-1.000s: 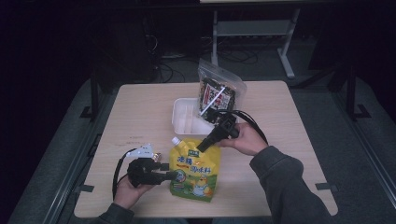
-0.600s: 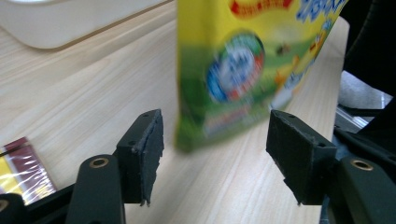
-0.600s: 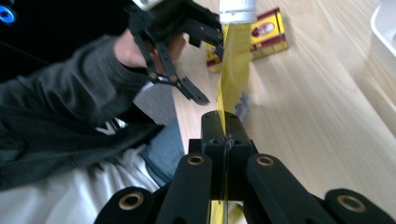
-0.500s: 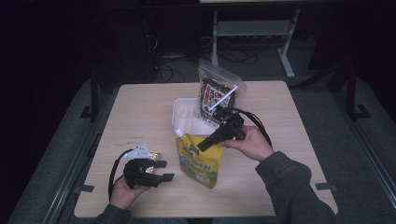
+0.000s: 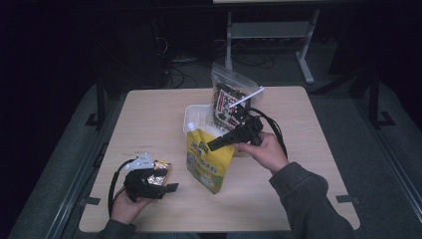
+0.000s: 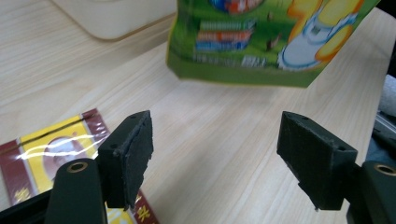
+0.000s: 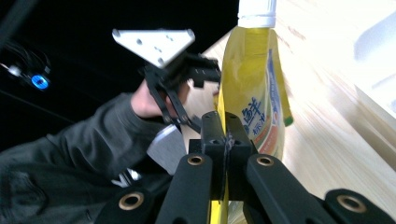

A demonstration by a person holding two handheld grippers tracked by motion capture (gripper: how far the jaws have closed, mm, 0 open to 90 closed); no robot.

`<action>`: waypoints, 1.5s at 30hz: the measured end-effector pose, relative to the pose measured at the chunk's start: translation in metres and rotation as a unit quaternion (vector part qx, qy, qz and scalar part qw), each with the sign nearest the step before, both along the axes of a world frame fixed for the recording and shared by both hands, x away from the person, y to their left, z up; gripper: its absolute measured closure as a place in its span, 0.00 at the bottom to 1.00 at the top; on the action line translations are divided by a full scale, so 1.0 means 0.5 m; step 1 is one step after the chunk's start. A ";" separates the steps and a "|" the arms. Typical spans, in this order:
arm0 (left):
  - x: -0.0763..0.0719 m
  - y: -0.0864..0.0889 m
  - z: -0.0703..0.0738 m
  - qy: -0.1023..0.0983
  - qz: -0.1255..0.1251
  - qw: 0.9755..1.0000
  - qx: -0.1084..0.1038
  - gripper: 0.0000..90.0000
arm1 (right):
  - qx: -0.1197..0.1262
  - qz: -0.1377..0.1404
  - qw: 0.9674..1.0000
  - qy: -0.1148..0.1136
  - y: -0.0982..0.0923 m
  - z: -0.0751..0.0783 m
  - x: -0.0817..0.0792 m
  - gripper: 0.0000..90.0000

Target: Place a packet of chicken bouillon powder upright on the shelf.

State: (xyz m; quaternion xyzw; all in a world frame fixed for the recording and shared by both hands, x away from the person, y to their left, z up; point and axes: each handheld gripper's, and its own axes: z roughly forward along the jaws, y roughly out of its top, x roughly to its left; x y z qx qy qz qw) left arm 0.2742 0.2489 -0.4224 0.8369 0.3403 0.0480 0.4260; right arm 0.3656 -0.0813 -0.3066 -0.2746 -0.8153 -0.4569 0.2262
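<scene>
High view: we see the right gripper [image 5: 211,146] pinching the upper edge of a yellow-green spouted pouch [image 5: 206,162], which hangs upright from it above the table [image 5: 308,129]. Just behind the fingertips sit a white tray [image 5: 195,115] and a clear zip bag of snacks [image 5: 230,102]. In the right gripper view the two jaws are pressed together on the pouch's side seam, the white cap [image 7: 255,11] above them. The left gripper [image 5: 169,187] lies low at the near left, well apart from the pouch. Its jaws have just been opening, and in the left gripper view they stand wide with bare wood between them. A small red-and-gold sachet [image 6: 56,151] lies by the left finger [image 6: 128,156], partly under it, and the pouch's bottom edge hangs ahead of the fingertips.
</scene>
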 end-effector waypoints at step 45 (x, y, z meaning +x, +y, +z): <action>-0.015 0.041 -0.006 -0.008 0.040 0.999 0.010 0.25 | 0.069 -0.214 0.973 -0.046 0.066 0.080 0.114 0.99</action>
